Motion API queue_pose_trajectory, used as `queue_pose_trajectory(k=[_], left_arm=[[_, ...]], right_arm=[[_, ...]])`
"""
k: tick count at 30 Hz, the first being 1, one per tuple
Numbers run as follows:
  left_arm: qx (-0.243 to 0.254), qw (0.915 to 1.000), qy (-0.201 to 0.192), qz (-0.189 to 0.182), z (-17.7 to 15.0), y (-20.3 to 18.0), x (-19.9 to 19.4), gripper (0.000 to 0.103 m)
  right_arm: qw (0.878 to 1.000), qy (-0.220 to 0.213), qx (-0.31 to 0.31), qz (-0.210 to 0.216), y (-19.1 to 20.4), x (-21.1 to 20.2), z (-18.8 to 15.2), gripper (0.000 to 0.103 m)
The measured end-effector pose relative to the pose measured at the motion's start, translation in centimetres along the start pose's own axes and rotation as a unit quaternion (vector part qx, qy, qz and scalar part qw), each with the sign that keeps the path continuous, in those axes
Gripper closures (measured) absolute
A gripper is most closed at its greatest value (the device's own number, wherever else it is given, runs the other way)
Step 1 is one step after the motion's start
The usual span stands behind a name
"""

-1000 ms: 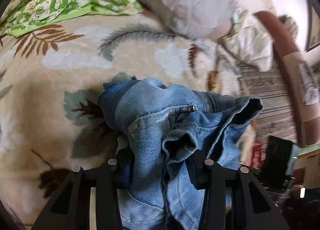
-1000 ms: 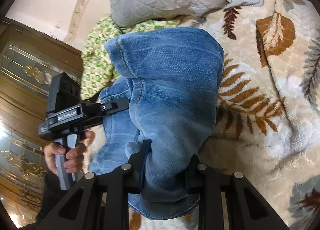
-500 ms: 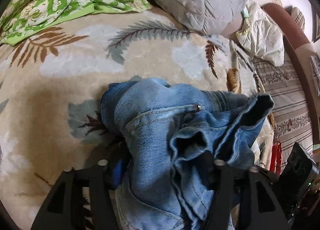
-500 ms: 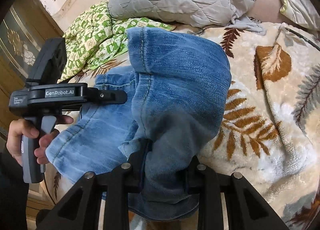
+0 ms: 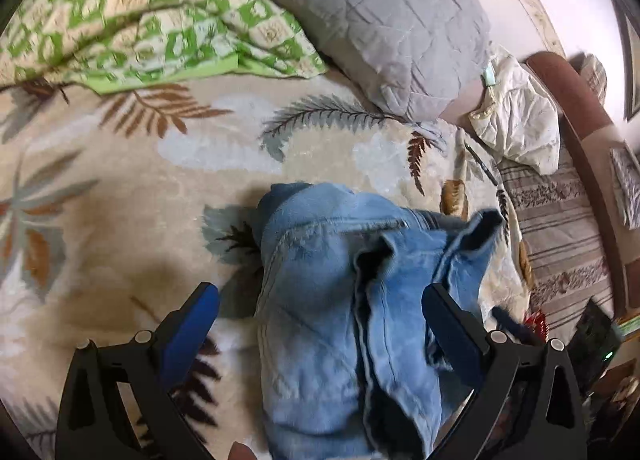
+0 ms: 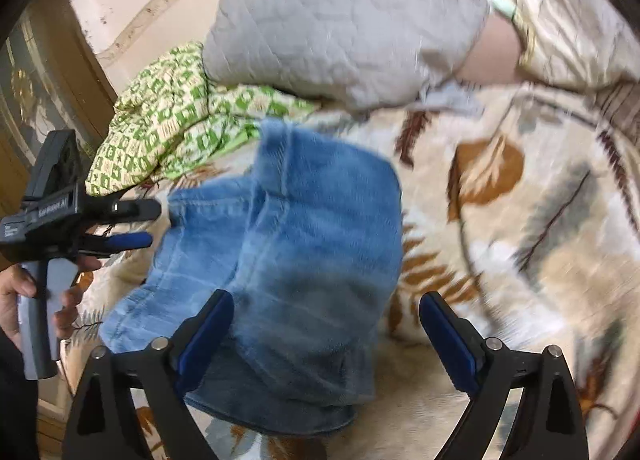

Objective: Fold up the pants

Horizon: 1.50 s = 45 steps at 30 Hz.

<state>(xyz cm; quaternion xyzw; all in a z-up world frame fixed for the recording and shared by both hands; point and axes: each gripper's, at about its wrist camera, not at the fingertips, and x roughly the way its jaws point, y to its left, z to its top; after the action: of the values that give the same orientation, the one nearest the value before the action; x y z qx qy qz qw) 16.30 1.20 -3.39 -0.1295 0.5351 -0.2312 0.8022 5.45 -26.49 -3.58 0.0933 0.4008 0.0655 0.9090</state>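
Folded blue jeans [image 6: 304, 260] lie in a thick bundle on a leaf-patterned blanket [image 6: 520, 260] covering the bed, near its middle, with the right gripper [image 6: 326, 324] spread wide above the bundle's near end and gripping nothing. The left gripper [image 5: 320, 316] is likewise wide apart, straddling the waistband end, where loose denim stands up in uneven ridges; in the right wrist view it shows at the bundle's left edge, a hand [image 6: 24, 300] around its handle. The fold looks laid down and freed. To finish the step well, both grippers should lift straight clear so no finger snags the cloth, then press the raised waistband flat and square the edges, as the layers appear bulky and liable to spring open. Far beyond the jeans, a green checked quilt [image 6: 172, 115] lies crumpled to the left, with a grey quilted pillow [image 6: 344, 27] against the wall behind it.
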Motion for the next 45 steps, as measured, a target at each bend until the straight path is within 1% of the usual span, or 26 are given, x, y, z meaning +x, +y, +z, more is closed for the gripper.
queue_pose_trajectory(k=[5,11,12,14,16,18,19,21,24,25,26,30,31,33,34,36,37,38,39,40,41,43,45], left_arm=[[0.020,0.9998,-0.005,0.006,-1.9,-1.2,-0.9,0.002],[0.023,0.9996,-0.010,0.016,-4.0,-2.7,-0.9,0.002],[0.026,0.9994,-0.011,0.022,-4.2,-3.1,-0.8,0.002],[0.033,0.9986,0.000,0.041,-4.5,-3.7,-0.1,0.002],[0.044,0.9965,0.015,0.070,-4.7,-4.0,0.9,0.002],[0.052,0.9934,0.020,0.100,-5.1,-3.9,1.5,0.002],[0.050,0.9934,0.025,0.100,-5.3,-3.7,1.8,0.002],[0.036,0.9952,0.036,0.083,-5.6,-3.0,2.3,0.000],[0.021,0.9960,0.050,0.071,-5.6,-2.1,3.1,0.000],[0.014,0.9962,0.057,0.064,-5.5,-1.8,3.5,0.000],[0.006,0.9965,0.064,0.053,-5.3,-1.3,3.8,0.000],[-0.015,0.9971,0.074,0.013,-5.4,-0.6,4.8,0.000],[-0.017,0.9972,0.072,0.005,-5.5,-0.4,4.8,0.000],[-0.020,0.9974,0.069,-0.009,-5.6,-0.3,5.0,0.000],[-0.018,0.9974,0.068,-0.014,-5.5,-0.3,5.0,0.000],[-0.011,0.9974,0.069,-0.019,-5.4,-0.4,5.1,0.000],[-0.007,0.9972,0.072,-0.020,-5.3,-0.3,5.3,0.000],[-0.004,0.9970,0.074,-0.024,-5.1,-0.3,5.4,0.000],[-0.002,0.9968,0.075,-0.028,-5.1,-0.2,5.4,0.000],[-0.001,0.9966,0.076,-0.032,-5.0,-0.1,5.5,0.000],[0.000,0.9965,0.076,-0.035,-5.0,0.1,5.4,0.000],[0.001,0.9962,0.077,-0.041,-4.7,0.2,5.6,0.000],[0.000,0.9960,0.078,-0.043,-4.3,0.2,5.9,0.000]], right_arm=[[0.998,-0.045,-0.035,-0.024,0.9,-3.0,0.7,0.005],[0.995,-0.077,-0.055,-0.043,0.9,-5.2,1.3,0.005],[0.994,-0.080,-0.057,-0.046,0.8,-5.4,1.4,0.005],[0.993,-0.084,-0.058,-0.052,0.6,-5.6,1.7,0.005],[0.993,-0.086,-0.056,-0.054,0.3,-5.7,1.8,0.005],[0.993,-0.085,-0.056,-0.053,0.0,-5.6,1.9,0.005],[0.994,-0.084,-0.056,-0.053,-0.1,-5.5,2.0,0.005],[0.995,-0.079,-0.050,-0.046,-0.7,-5.0,2.3,0.004],[0.998,-0.055,-0.006,-0.008,-3.1,-3.5,3.6,0.002],[0.999,-0.041,0.015,0.014,-4.3,-2.7,4.3,0.002],[0.999,-0.024,0.031,0.035,-5.4,-1.7,4.9,0.002],[0.993,0.041,0.066,0.084,-8.5,2.6,6.0,0.002],[0.990,0.055,0.081,0.102,-9.2,3.7,6.1,0.002],[0.979,0.077,0.118,0.151,-10.2,5.8,5.8,0.002],[0.970,0.092,0.132,0.182,-10.3,7.0,5.7,0.002],[0.969,0.107,0.125,0.185,-9.8,8.6,5.5,0.002],[0.967,0.116,0.119,0.194,-9.3,9.3,5.3,0.002],[0.958,0.131,0.120,0.224,-8.6,10.3,5.0,0.002],[0.952,0.139,0.122,0.244,-8.0,10.8,4.7,0.002],[0.949,0.145,0.112,0.258,-7.1,11.2,4.5,0.002],[0.950,0.148,0.095,0.258,-6.2,11.5,4.3,0.001],[0.956,0.159,0.050,0.242,-3.9,12.5,3.9,0.000],[0.957,0.156,0.036,0.241,-2.6,12.9,4.0,0.000]])
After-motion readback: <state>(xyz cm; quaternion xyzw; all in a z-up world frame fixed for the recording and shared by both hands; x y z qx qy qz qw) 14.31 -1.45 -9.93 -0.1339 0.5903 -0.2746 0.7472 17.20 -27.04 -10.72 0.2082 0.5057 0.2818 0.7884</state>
